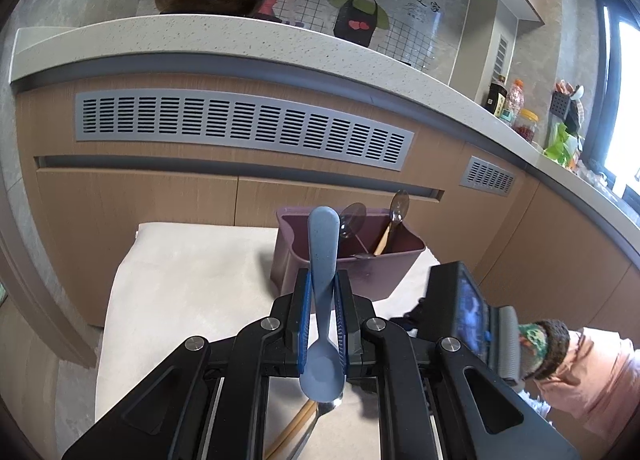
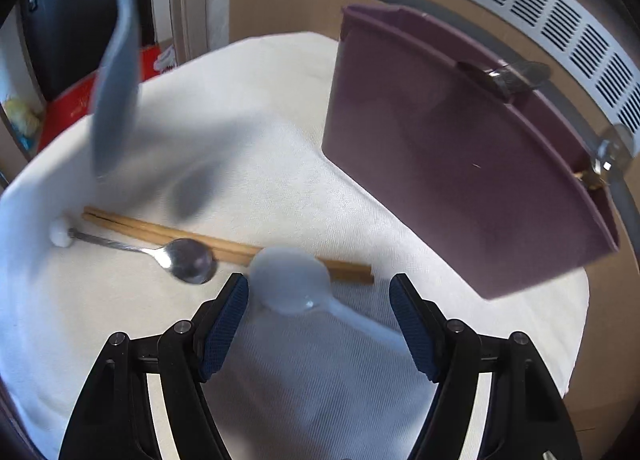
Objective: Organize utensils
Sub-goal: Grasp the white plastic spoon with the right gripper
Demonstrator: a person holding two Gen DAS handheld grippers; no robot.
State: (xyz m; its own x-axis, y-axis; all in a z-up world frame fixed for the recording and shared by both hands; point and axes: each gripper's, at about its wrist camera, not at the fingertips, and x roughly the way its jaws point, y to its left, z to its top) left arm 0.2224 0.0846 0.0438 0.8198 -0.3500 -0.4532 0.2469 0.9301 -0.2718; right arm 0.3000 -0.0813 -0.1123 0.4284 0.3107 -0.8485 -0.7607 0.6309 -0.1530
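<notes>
While the left claw [image 1: 323, 312] stays out of this step, clenched on the pale blue speckled plastic spoon [image 1: 323, 260] with the handle pointing up and forward and the bowl hanging back toward the wrist, the coming move appears to belong to the right claw [image 2: 320, 300]. Its jaws stand released and wide, nothing pressed by either blue pad, and it points steeply down at the white cloth-covered desk [image 2: 280, 164].

Between the open jaws lies the white ceramic soup spoon [image 2: 294, 280]. Its round bowl sits just ahead of the fingertips, nearer the left-hand pad, and its handle runs back and to the right, toward the right-hand pad. So the long axis lies slantwise across the gap, neither along the fingers nor square to them; a closing grip would likely meet the handle at an angle unless the wrist rolls first.

Just beyond the white spoon's bowl lies a pair of wooden chopsticks [image 2: 224, 244], and ahead to the left a small steel teaspoon [image 2: 188, 260]. The mauve plastic utensil bin [image 2: 460, 164] stands ahead and to the right of this claw, and straight ahead of the left one.
</notes>
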